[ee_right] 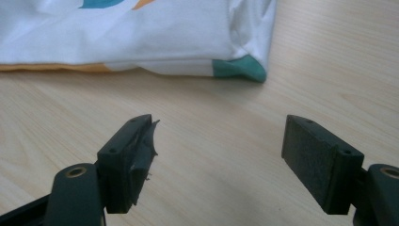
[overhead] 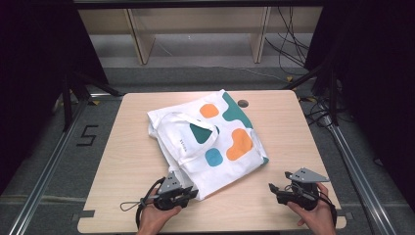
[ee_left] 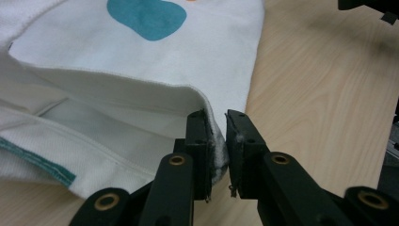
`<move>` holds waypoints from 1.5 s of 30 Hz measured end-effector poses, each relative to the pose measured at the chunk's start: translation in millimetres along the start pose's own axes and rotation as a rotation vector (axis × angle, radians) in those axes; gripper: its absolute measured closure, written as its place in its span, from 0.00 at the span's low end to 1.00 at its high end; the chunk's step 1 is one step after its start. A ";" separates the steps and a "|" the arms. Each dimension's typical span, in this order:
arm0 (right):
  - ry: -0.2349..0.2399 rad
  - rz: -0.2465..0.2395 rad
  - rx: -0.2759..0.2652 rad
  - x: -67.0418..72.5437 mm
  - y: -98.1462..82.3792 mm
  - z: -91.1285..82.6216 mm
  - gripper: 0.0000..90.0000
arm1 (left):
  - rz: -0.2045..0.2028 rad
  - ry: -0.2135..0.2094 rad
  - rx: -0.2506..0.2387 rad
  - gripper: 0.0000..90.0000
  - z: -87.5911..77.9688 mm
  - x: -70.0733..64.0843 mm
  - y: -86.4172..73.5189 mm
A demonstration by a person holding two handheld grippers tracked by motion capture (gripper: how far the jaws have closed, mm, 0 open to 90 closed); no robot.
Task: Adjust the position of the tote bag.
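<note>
A white tote bag (overhead: 210, 142) with orange and teal blobs lies folded in the middle of the wooden table (overhead: 132, 161), its strap looped on top. My left gripper (overhead: 188, 194) sits at the bag's near corner, shut on the white fabric edge (ee_left: 217, 141), which is pinched between the two black jaws. My right gripper (overhead: 272, 188) rests over bare wood at the front right, open with nothing between its jaws. In the right gripper view the bag's teal corner (ee_right: 237, 68) lies well ahead of the open gripper (ee_right: 219, 155).
A small dark round hole (overhead: 242, 103) sits in the table near the far edge. Wooden shelf legs (overhead: 139, 39) and cables stand on the floor behind. Metal rails (overhead: 362, 176) flank both sides of the table.
</note>
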State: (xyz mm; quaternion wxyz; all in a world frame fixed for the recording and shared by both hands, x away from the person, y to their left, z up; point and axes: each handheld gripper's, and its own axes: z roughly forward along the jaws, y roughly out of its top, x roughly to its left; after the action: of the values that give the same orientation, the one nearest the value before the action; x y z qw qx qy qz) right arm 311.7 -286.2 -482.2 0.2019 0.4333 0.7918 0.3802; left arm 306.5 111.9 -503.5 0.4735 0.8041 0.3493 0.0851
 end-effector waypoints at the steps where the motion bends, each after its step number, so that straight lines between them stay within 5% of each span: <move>1: -0.009 -0.004 -0.008 0.4 0.1 0.0 0.31 | 0.003 -0.008 -0.007 0.88 3.0 -2.6 0.9; 9: -0.006 -0.026 -0.012 -2.2 1.2 -0.2 0.33 | 0.032 -0.074 0.002 0.86 29.5 -26.4 10.3; 10: 0.005 0.037 0.003 2.2 0.3 -1.3 0.33 | 0.034 -0.078 -0.001 0.86 34.3 -29.9 11.0; 11: 0.022 -0.004 -0.011 -2.3 0.9 -0.7 0.33 | 0.038 -0.084 0.004 0.85 36.3 -31.9 12.3; 19: 0.009 -0.007 -0.016 -5.2 1.9 -0.6 0.33 | 0.047 -0.113 0.000 0.83 62.9 -49.3 24.6; 20: -0.011 -0.007 -0.018 -5.0 1.4 -0.9 0.33 | 0.073 -0.119 0.018 0.83 69.1 -51.0 29.4; 22: -0.011 0.030 -0.003 -2.3 0.5 -1.0 0.33 | 0.044 -0.132 0.001 0.82 74.5 -53.5 31.1; 24: 0.013 -0.005 0.005 -8.1 1.9 0.2 0.33 | 0.048 -0.148 0.008 0.80 83.1 -57.9 35.1; 26: -0.004 0.020 0.002 -5.2 2.0 -0.5 0.33 | 0.049 -0.175 0.016 0.73 84.9 -59.4 38.2; 31: -0.007 -0.011 -0.013 -7.9 1.8 -1.3 0.34 | 0.049 -0.220 0.026 0.48 64.7 -59.9 40.3; 34: 0.009 0.002 -0.020 -7.9 1.0 -0.9 0.36 | 0.062 -0.179 -0.002 0.41 39.5 -52.4 37.9; 35: 0.047 0.010 -0.028 -6.2 1.7 -0.5 0.37 | 0.057 -0.142 -0.013 0.38 20.8 -42.0 33.7; 37: 0.051 0.009 -0.030 -5.1 2.1 -0.2 0.37 | 0.031 -0.126 -0.024 0.37 12.1 -36.8 30.2; 43: 0.144 0.035 -0.070 15.0 14.4 0.5 0.34 | -0.018 0.104 -0.064 0.35 -48.1 14.4 3.8; 45: 0.159 0.004 -0.073 20.8 20.8 3.1 0.34 | -0.046 0.133 -0.065 0.34 -51.7 18.1 0.2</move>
State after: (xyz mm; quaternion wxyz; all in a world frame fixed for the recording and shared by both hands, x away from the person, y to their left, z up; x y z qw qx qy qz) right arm 313.5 -260.4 -467.8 0.1531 0.3955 0.7903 0.4423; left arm 295.8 159.8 -479.0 0.4770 0.7726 0.3954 0.1385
